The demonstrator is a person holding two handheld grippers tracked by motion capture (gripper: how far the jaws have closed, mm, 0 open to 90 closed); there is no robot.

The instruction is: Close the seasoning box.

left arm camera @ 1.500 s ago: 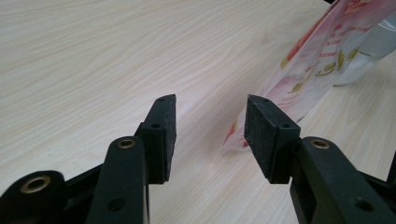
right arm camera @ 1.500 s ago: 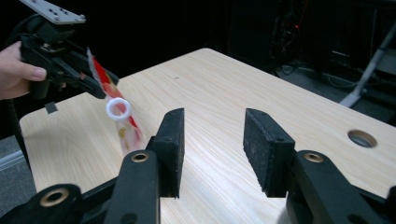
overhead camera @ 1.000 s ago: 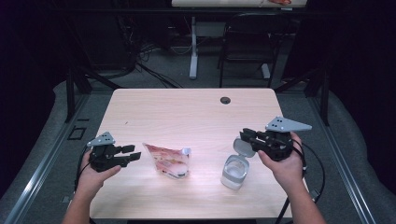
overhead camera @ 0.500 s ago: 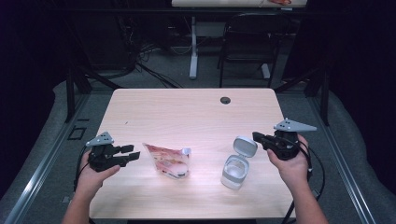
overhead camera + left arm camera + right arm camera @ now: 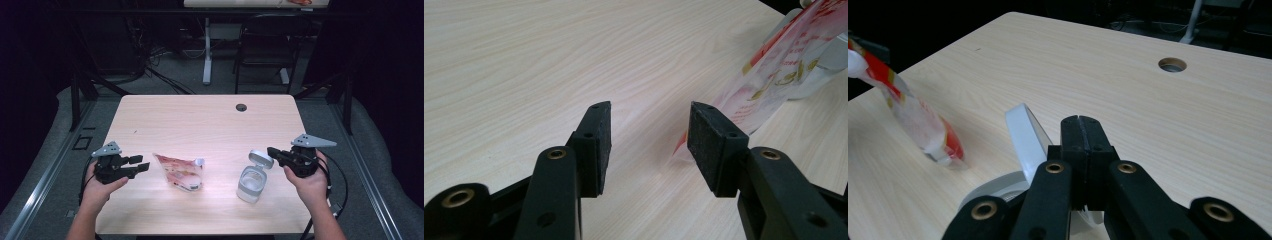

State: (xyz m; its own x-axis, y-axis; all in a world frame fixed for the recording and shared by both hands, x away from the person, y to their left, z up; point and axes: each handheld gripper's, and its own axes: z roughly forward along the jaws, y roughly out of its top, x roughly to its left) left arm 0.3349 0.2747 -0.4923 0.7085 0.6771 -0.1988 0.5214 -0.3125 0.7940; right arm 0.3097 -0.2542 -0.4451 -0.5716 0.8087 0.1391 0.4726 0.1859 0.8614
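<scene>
The left gripper [image 5: 649, 137] has its two black pads well apart with bare wood between them; nothing is held. Just past its right pad [image 5: 706, 145], the corner of a red-and-clear plastic pouch [image 5: 789, 65] lies on the table, near the pad but not clearly touching it. The pouch is cut off at the upper right edge of the left gripper view, and its red and gold printing is too blurred to read.

The right gripper [image 5: 1082, 127] has its pads pressed flat together, with nothing between them. Directly in front of and below it stands a small white container [image 5: 998, 192] with a flip lid [image 5: 1025, 137] tilted open; the gripper's own arms hide much of the container's rim, and whether the pads touch the lid cannot be told.

In the high view the left gripper [image 5: 137, 166] sits near the table's left front edge, the pouch [image 5: 181, 171] lies just to its right, and the container [image 5: 251, 178] stands further right, its lid [image 5: 261, 158] just beside the right gripper [image 5: 272, 152]. No label can be made out on the container. A round cable hole [image 5: 241, 107] sits near the far edge of the table [image 5: 200, 120].
</scene>
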